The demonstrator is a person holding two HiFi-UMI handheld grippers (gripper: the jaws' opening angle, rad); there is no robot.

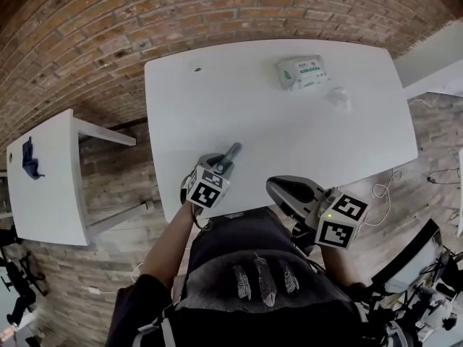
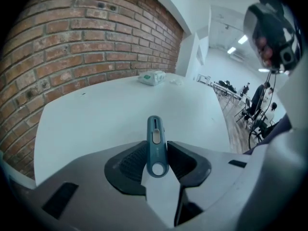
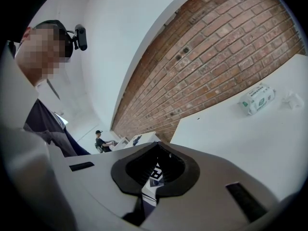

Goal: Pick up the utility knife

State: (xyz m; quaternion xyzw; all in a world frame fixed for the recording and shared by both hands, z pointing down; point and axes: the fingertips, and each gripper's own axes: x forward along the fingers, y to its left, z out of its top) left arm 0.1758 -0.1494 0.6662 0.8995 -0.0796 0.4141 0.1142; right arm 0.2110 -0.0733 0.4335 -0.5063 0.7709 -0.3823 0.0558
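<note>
At the far left a small side table [image 1: 51,186] carries a dark blue object [image 1: 30,159], well apart from the work. On the main white table [image 1: 289,143], near its front edge, the left gripper [image 1: 221,163] has its pads pressed on either side of the utility knife [image 2: 156,143]. They grip it close to the butt end with the hanging hole, and most of the blue-grey handle sticks out ahead towards the brick wall. Whether the knife has cleared the tabletop cannot be told.

That hold is the weak point. The handle is slim and smooth and is caught near one end, so the long free part could probably swing or droop between the pads during a lift. If it slips out this close to the edge, it may well drop off the table towards the person. No view shows whether the blade is extended, which raises the stakes.

Further right, the right gripper [image 1: 286,191] hangs just off the table edge with its jaws together and nothing between them, too idle to steady anything. Towards the table's far right lie a pack of wipes [image 1: 301,71] and a crumpled tissue [image 1: 338,97], well out of the way.
</note>
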